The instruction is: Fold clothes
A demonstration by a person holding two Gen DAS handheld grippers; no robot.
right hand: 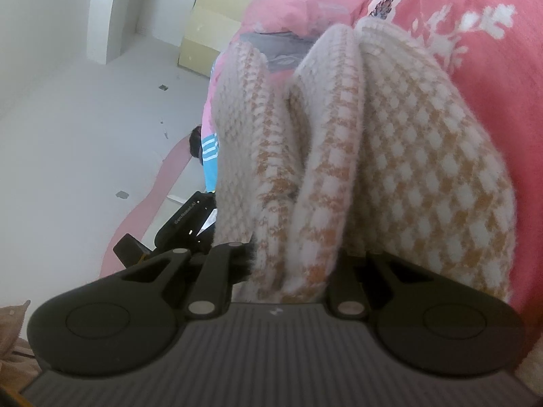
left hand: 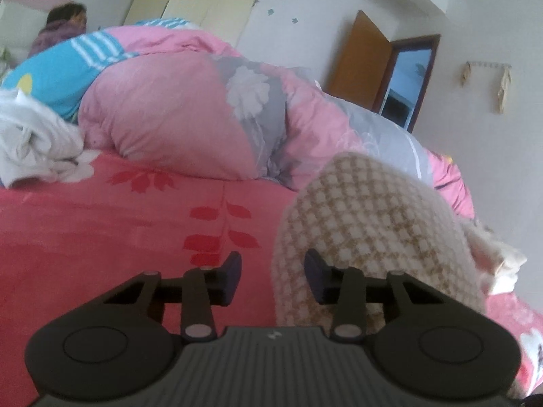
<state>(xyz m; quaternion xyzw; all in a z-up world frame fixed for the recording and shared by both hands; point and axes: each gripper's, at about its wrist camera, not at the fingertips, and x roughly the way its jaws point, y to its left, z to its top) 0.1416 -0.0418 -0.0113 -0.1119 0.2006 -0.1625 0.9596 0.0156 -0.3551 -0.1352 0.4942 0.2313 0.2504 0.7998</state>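
A cream and tan checked knit sweater (left hand: 366,210) lies on the red flowered bedsheet (left hand: 101,237). In the left wrist view my left gripper (left hand: 274,273) hovers low over the sweater's left edge. Its jaws stand apart, and the sheet and the sweater's edge show through the gap, with neither pad pressing. In the right wrist view the sweater (right hand: 407,156) is bunched into thick folds that run straight into my right gripper (right hand: 295,261). That gripper is shut on the gathered knit, and the fabric hides its fingertips.
A puffy pink and grey flowered duvet (left hand: 169,112) is piled behind the sweater. A crumpled white garment (left hand: 34,135) lies at the far left of the bed. A person (left hand: 64,23) sits at the back left, near an open brown door (left hand: 359,64).
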